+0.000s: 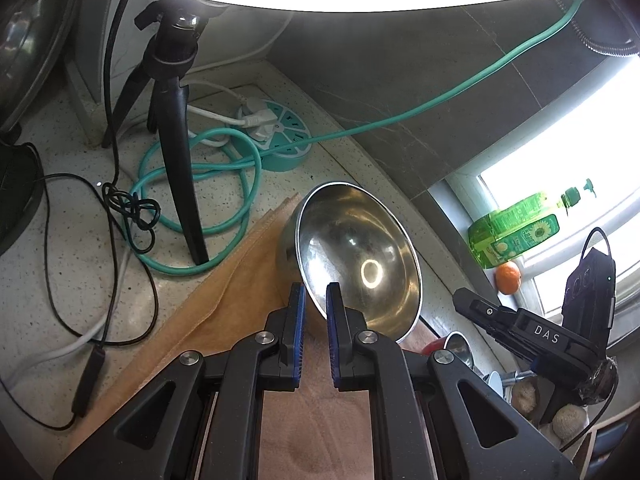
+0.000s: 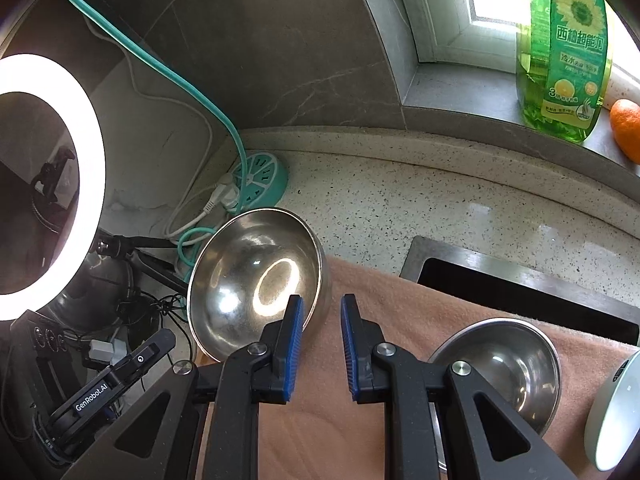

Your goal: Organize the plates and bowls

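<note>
A teal power strip (image 2: 258, 178) sits at eleven o'clock by the wall, ring light (image 2: 48, 184) at nine, tripod (image 1: 172, 120) beside it — soap bottle (image 2: 560, 48) and orange (image 2: 626, 130) on the sill at two.

The left gripper (image 1: 316, 300) covers the near rim of the big bowl (image 1: 360, 256), so you cannot tell if its blue pads (image 1: 298, 312) touch the metal. In the right view the small bowl (image 2: 504, 364) is partly behind the right gripper's (image 2: 322, 314) arm, and a pale dish (image 2: 614, 412) is cut off at the edge. The ring light (image 2: 52, 184) is cut off at the left, and the orange (image 2: 626, 132) at the right.
</note>
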A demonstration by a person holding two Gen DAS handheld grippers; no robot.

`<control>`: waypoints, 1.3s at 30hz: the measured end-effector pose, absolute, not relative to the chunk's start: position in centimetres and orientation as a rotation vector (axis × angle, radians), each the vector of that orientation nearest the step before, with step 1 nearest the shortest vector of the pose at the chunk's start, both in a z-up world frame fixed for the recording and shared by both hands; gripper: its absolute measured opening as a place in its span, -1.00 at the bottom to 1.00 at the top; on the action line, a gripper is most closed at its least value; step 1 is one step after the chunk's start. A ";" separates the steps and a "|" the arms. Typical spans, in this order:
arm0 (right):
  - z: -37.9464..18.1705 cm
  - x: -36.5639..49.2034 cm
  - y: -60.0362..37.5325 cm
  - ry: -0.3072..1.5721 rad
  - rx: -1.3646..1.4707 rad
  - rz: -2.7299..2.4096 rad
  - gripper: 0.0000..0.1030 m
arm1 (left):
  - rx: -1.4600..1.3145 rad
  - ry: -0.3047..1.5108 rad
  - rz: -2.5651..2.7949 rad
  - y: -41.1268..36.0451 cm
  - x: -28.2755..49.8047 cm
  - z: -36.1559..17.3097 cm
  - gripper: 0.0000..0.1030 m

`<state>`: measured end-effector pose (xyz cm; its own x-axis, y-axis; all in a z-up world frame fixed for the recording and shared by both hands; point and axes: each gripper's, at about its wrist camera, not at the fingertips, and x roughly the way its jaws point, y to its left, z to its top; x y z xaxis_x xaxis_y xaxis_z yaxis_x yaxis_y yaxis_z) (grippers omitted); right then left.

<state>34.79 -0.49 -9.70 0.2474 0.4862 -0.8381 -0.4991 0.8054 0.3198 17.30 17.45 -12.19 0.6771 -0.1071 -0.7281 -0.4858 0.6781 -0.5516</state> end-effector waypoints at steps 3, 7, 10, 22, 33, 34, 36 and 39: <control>-10.2 35.2 0.2 1.145 -0.015 0.674 -0.66 | -0.817 0.825 0.254 17.8 17.9 -12.7 -0.70; -10.9 35.7 1.0 1.151 -0.024 0.670 -0.66 | -0.801 0.840 0.272 18.1 18.7 -13.3 -0.70; -11.5 36.1 1.3 1.158 -0.034 0.657 -0.66 | -0.802 0.852 0.269 18.3 19.2 -13.8 -0.70; -12.9 37.7 1.8 1.187 -0.019 0.649 -0.66 | -0.769 0.863 0.269 18.3 20.2 -14.6 -0.71; -13.7 37.4 2.5 1.233 -0.026 0.682 -0.85 | -0.748 0.864 0.267 18.3 20.5 -14.9 -0.78; -13.7 37.4 2.5 1.234 -0.026 0.681 -0.85 | -0.749 0.864 0.266 18.4 20.5 -14.8 -0.78; -13.7 37.4 2.4 1.241 -0.021 0.677 -0.85 | -0.754 0.865 0.264 18.4 20.5 -14.8 -0.79; -13.7 37.2 2.3 1.247 -0.035 0.678 -0.85 | -0.759 0.862 0.257 18.4 20.2 -14.6 -0.79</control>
<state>37.17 2.26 -13.66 0.1508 0.4541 -0.8781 -0.4905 0.8056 0.3324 20.25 18.38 -14.59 0.6402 -0.0891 -0.7631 -0.4930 0.7141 -0.4970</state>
